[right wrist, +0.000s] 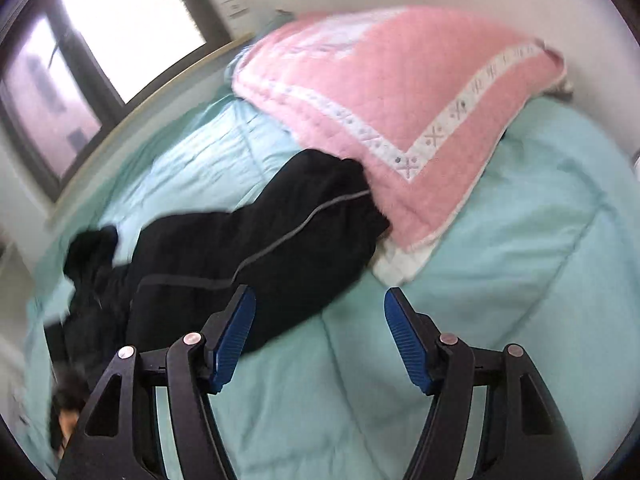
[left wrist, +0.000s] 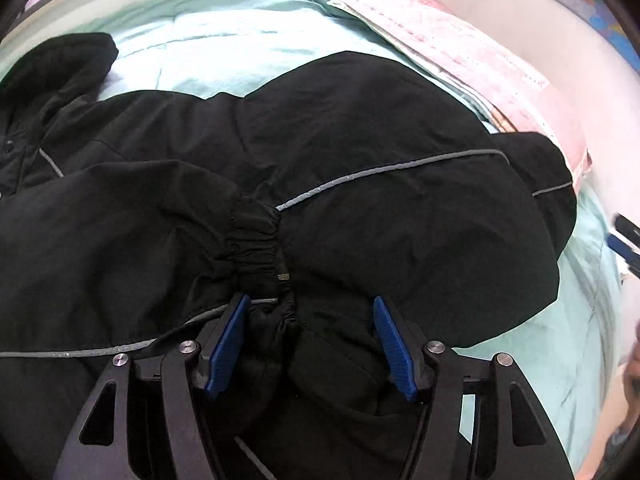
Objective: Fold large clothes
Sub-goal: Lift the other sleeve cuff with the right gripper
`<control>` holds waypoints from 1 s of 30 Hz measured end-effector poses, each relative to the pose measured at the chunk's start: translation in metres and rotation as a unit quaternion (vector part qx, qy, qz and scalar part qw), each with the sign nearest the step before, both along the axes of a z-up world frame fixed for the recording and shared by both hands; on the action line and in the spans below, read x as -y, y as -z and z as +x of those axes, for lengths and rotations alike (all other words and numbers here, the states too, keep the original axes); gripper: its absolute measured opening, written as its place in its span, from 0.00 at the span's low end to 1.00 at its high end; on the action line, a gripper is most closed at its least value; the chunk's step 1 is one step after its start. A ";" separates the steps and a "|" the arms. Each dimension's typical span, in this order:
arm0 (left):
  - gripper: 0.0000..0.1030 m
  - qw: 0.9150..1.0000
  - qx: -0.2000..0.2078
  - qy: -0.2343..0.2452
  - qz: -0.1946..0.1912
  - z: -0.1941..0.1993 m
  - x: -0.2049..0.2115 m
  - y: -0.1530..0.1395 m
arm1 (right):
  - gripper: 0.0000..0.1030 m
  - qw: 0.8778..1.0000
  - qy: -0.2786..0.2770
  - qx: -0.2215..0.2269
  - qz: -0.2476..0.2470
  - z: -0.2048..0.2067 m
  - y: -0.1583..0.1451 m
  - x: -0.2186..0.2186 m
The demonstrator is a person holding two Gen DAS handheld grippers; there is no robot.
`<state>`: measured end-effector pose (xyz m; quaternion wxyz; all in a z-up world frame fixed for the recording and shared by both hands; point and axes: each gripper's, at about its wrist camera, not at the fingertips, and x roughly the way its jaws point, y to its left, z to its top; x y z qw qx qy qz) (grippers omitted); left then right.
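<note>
A large black jacket (left wrist: 360, 140) with thin grey piping lies spread on a mint-green bed. One sleeve is folded across its body, with the elastic cuff (left wrist: 256, 240) near the middle. My left gripper (left wrist: 310, 304) is open just above the jacket, its blue pads on either side of bunched fabric below the cuff, not closed on it. In the right wrist view the jacket (right wrist: 248, 240) lies to the left, its far end tucked under a pink blanket. My right gripper (right wrist: 320, 300) is open and empty over the bare bedcover, beside the jacket's near edge.
A pink quilted blanket (right wrist: 400, 92) with a white border lies at the head of the bed, also in the left wrist view (left wrist: 460, 52). The mint bedcover (right wrist: 500, 260) spreads to the right. A window (right wrist: 100, 40) and wall stand behind the bed.
</note>
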<state>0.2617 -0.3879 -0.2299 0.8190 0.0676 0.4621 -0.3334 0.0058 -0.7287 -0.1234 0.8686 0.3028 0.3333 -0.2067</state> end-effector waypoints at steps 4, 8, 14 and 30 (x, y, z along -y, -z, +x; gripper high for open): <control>0.64 1.000 0.028 0.003 -0.001 -0.008 0.002 0.002 | 0.70 0.999 0.035 -0.011 0.038 0.037 0.025 0.027; 0.64 0.999 0.031 0.005 -0.010 -0.017 -0.004 0.003 | 0.69 0.993 0.045 -0.015 0.105 0.067 0.060 0.041; 0.64 0.999 0.040 0.005 -0.016 -0.026 -0.010 0.003 | 0.16 0.998 0.041 0.044 0.019 0.050 0.016 0.013; 0.66 0.999 0.050 0.010 -0.006 -0.036 -0.008 -0.003 | 0.12 0.994 0.103 -0.040 -0.018 0.048 0.045 0.026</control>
